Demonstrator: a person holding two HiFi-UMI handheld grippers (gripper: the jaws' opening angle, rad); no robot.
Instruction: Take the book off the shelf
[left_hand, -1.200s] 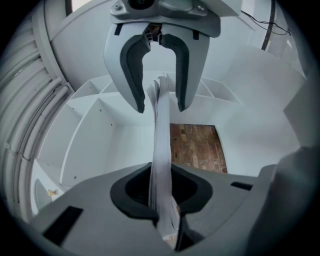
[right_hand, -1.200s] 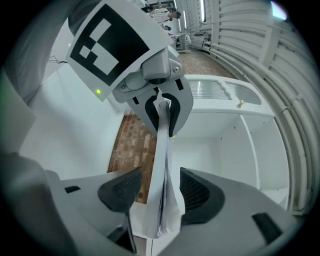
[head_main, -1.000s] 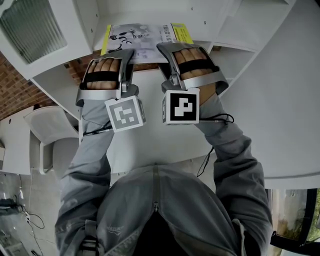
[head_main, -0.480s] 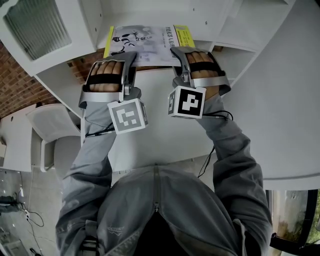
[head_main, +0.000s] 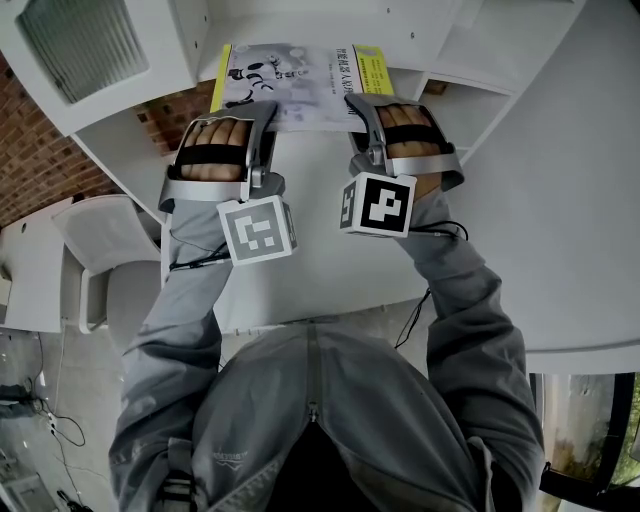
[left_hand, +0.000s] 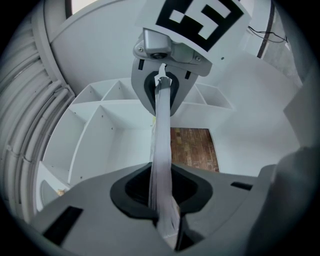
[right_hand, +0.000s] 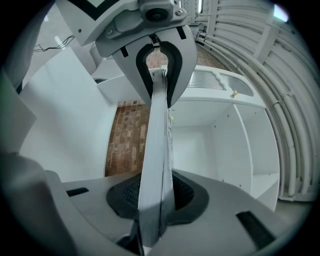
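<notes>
A thin book (head_main: 300, 82) with a white illustrated cover and a yellow spine strip lies flat, sticking out of the white shelf (head_main: 450, 45) toward me. My left gripper (head_main: 266, 114) is shut on the book's near edge at its left part. My right gripper (head_main: 357, 106) has just been closing and now clamps the same edge further right. In the left gripper view the book's edge (left_hand: 161, 150) runs from between the jaws across to the right gripper (left_hand: 161, 82). The right gripper view shows the book (right_hand: 156, 150) pinched between the pads, with the left gripper (right_hand: 159, 67) beyond.
A white table (head_main: 320, 270) lies under my hands. A white chair (head_main: 95, 250) stands at the left, before a brick wall (head_main: 40, 160). White shelf compartments (left_hand: 100, 130) surround the book's slot, and a cable (head_main: 440, 238) trails from the right gripper.
The right gripper has shifted right along the book's near edge and closed on it. More of the book's cover now shows outside the shelf. The left gripper keeps its hold.
</notes>
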